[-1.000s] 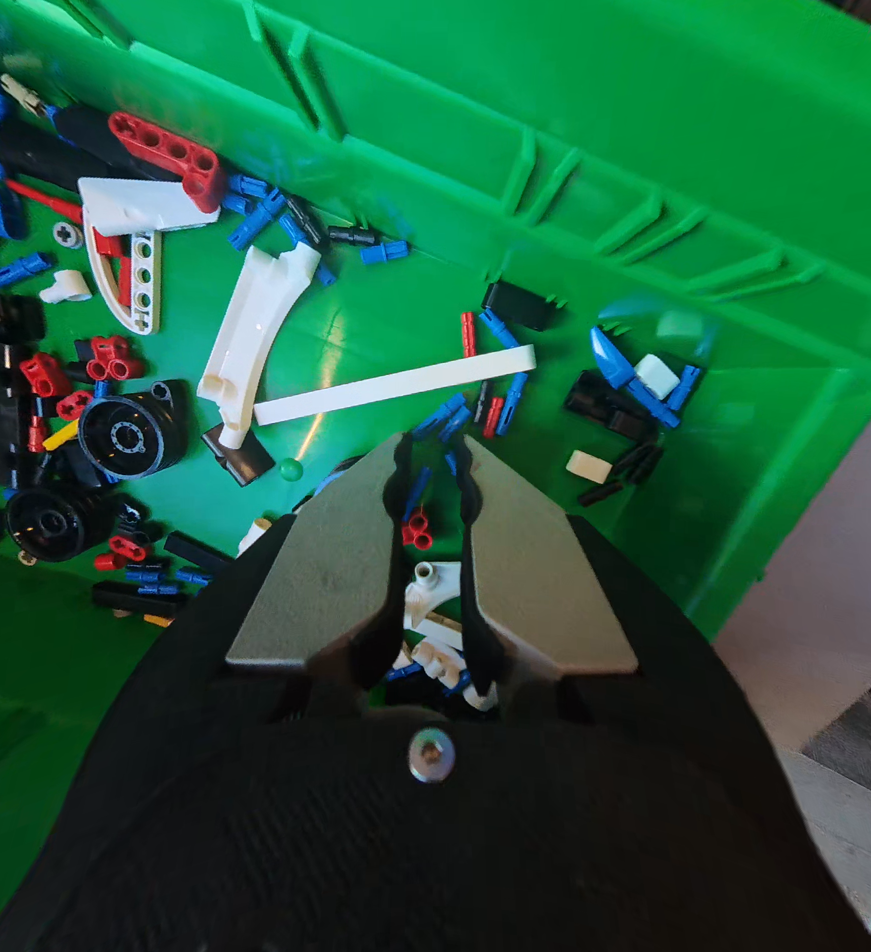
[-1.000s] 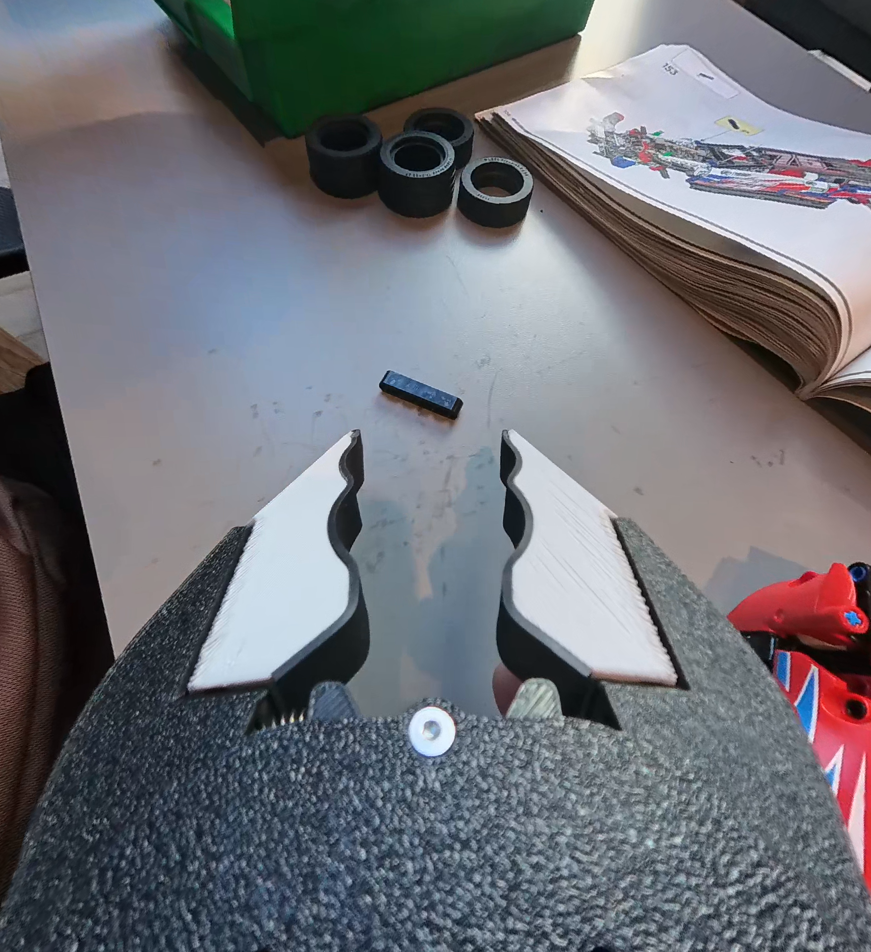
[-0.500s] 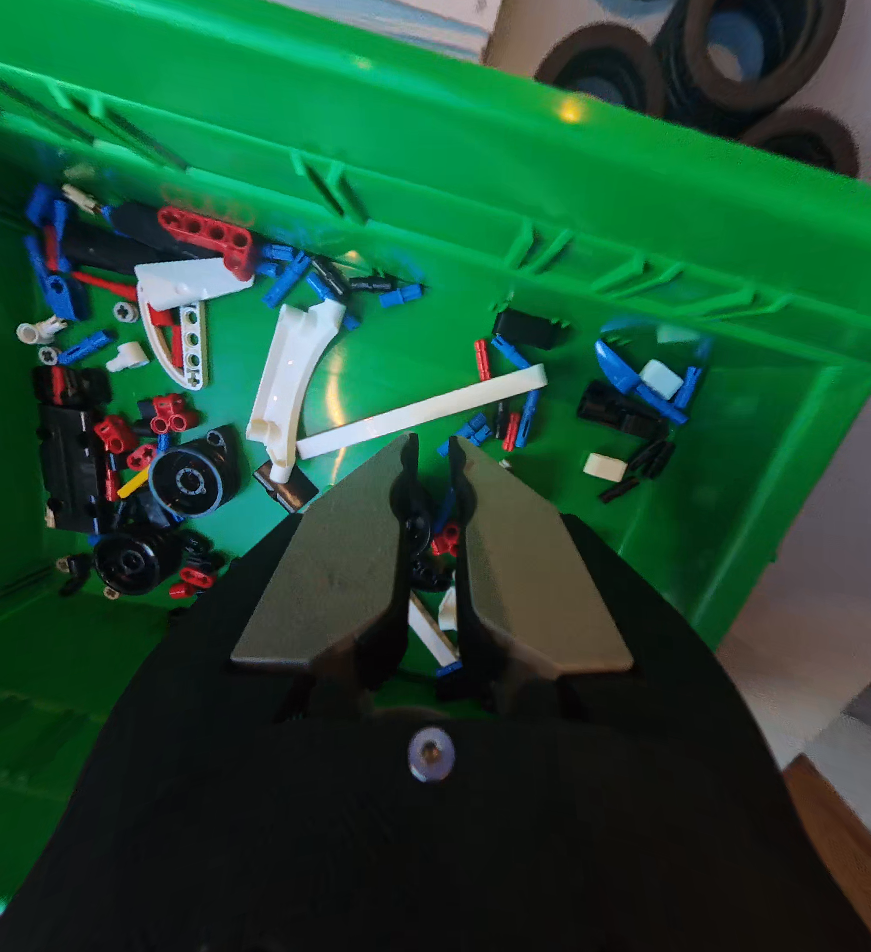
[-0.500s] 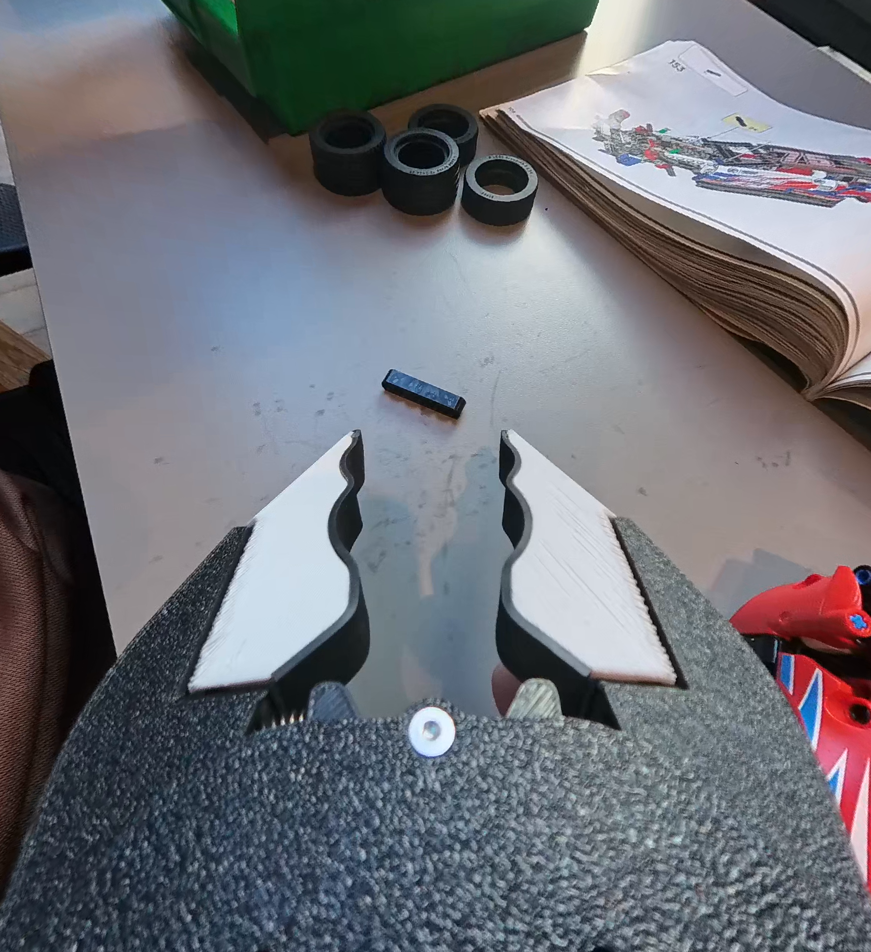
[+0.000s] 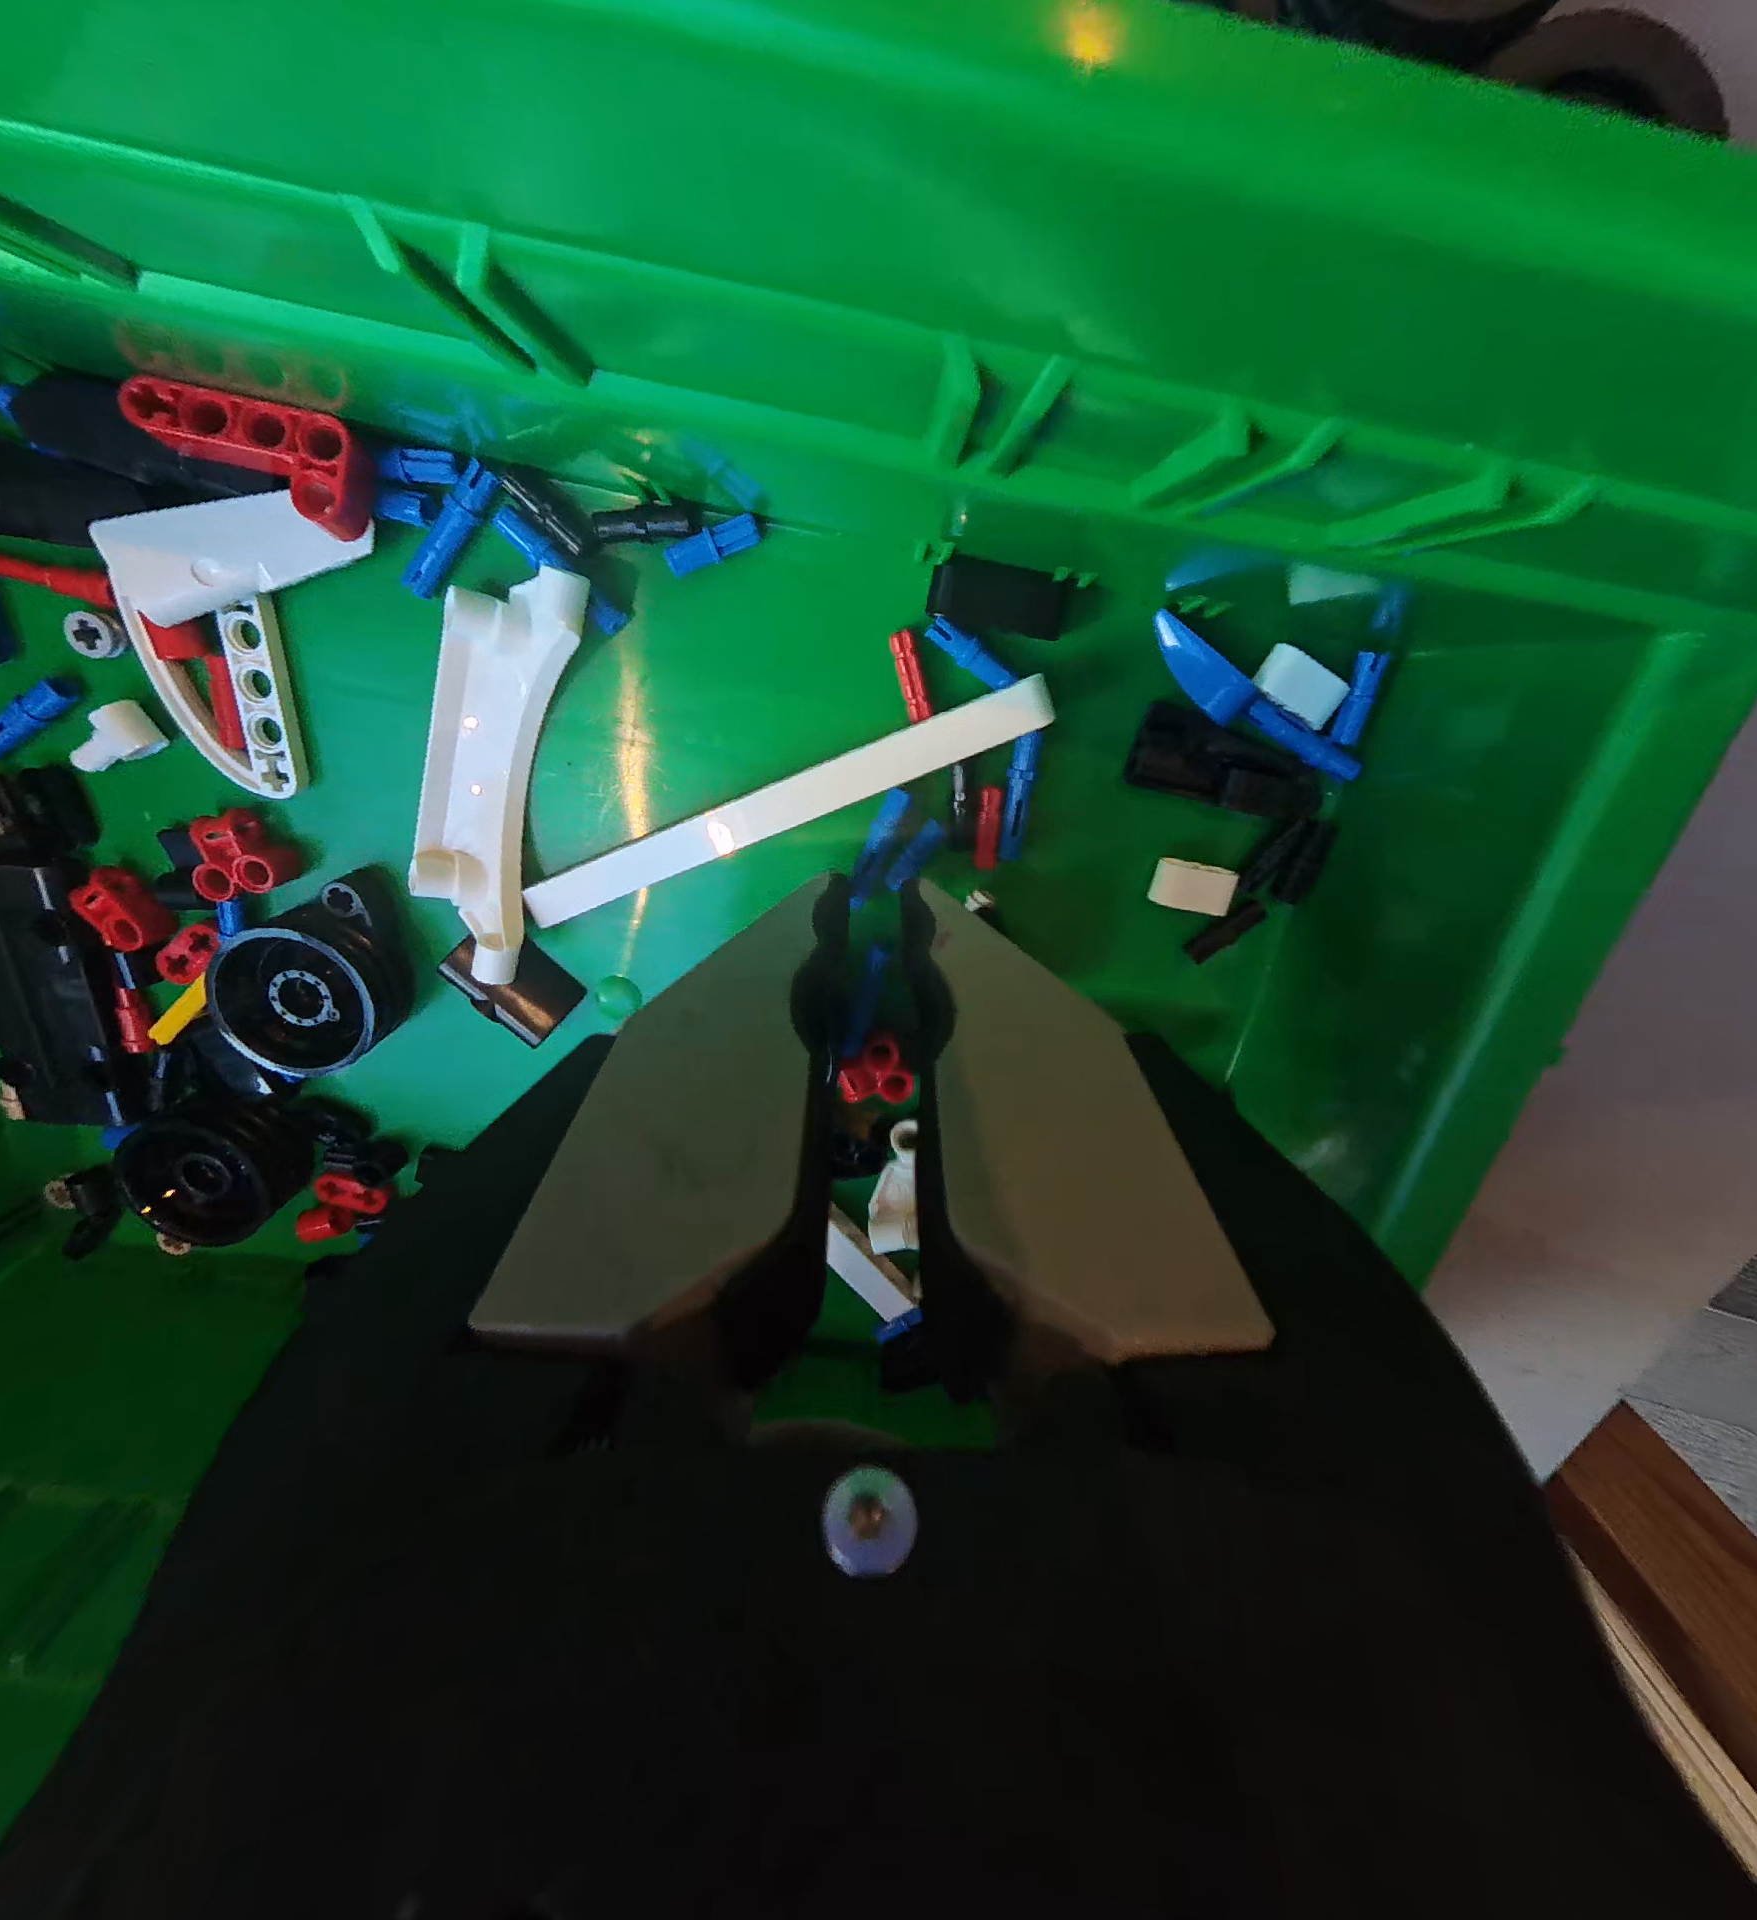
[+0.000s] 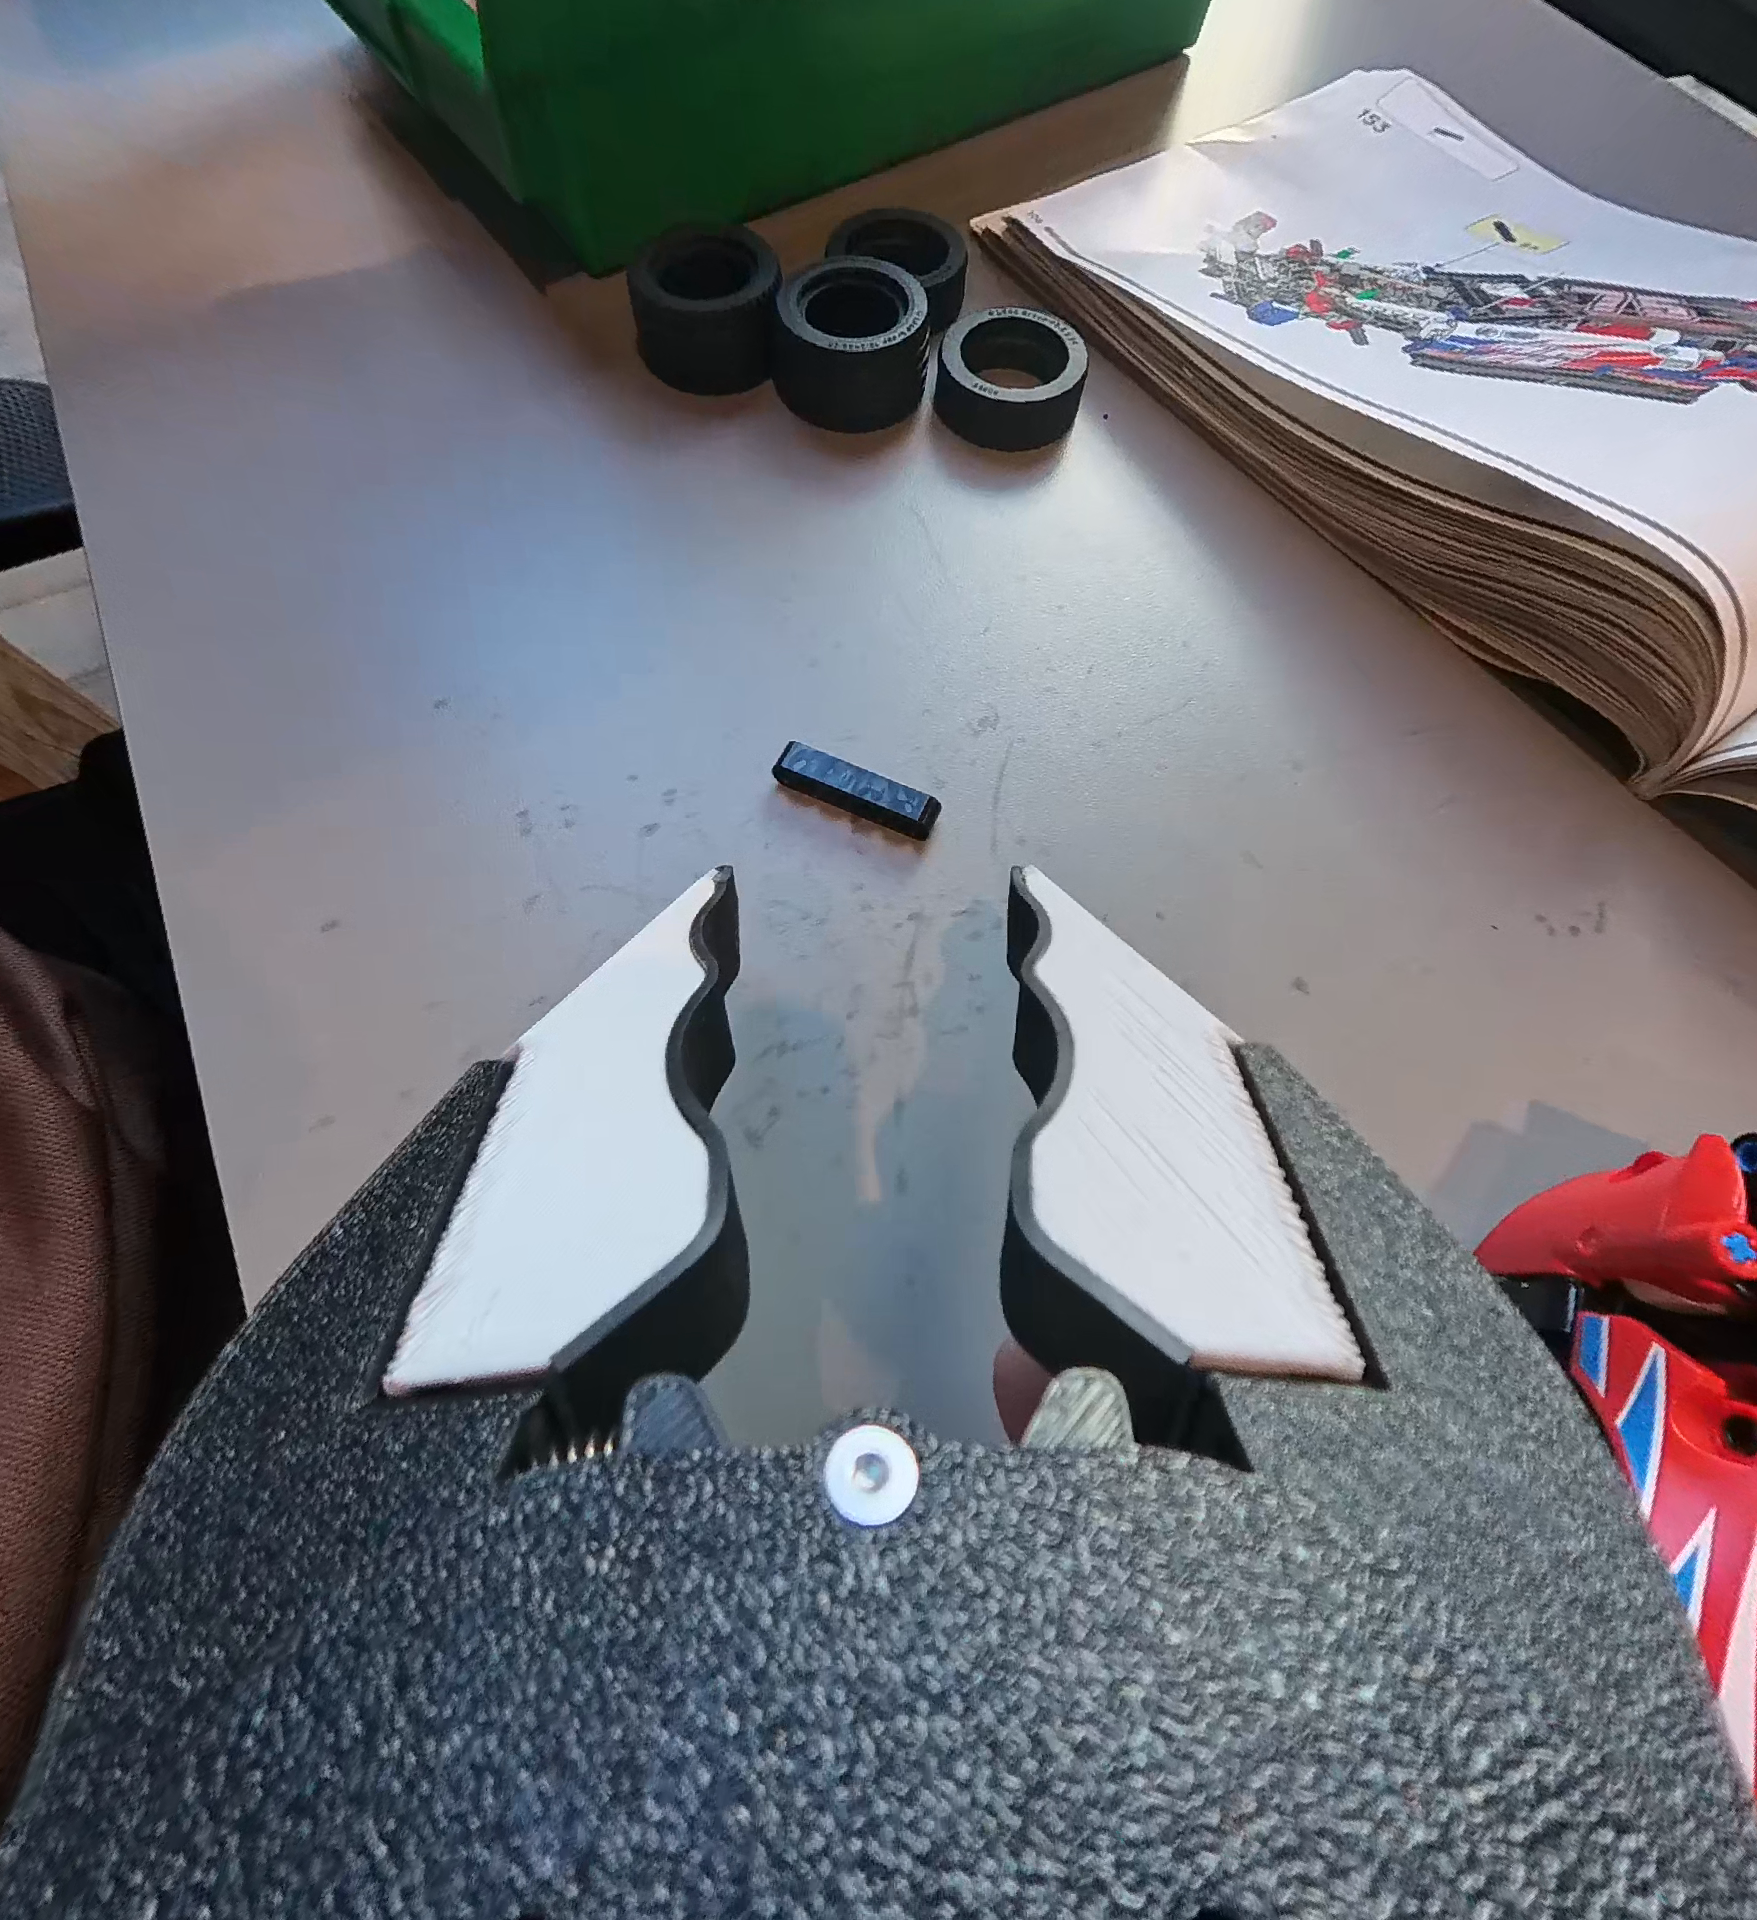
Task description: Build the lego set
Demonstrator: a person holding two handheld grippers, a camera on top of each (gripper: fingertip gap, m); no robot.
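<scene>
My left gripper (image 5: pixel 874 899) hangs inside the green bin (image 5: pixel 1061 312), over its floor of loose pieces. Its jaws stand a narrow slit apart. Through the slit I see a blue pin (image 5: pixel 869 987) and a red connector (image 5: pixel 876 1072) lying on the bin floor; nothing shows pressed between the pads. A long white beam (image 5: pixel 786 800) lies just beyond the fingertips. My right gripper (image 6: pixel 869 883) is open and empty above the table. A short black beam (image 6: pixel 856 790) lies flat on the table just ahead of its fingertips.
Several black tyres (image 6: pixel 853 343) stand beside the green bin (image 6: pixel 801 104) at the back. An open instruction book (image 6: pixel 1476 416) lies at the right. The red built model (image 6: pixel 1726 1403) is at the lower right. Brown cloth of a person (image 6: pixel 12 1247) is at the left. There is about 35 centimetres between the tips of the two grippers. My left gripper's tips are some 4 centimetres from the red connector (image 5: pixel 876 1072).
The left jaws narrowed to a slit while the gripper pulled back from the bin floor and then came close again. The right gripper has stayed open and nearly still.
</scene>
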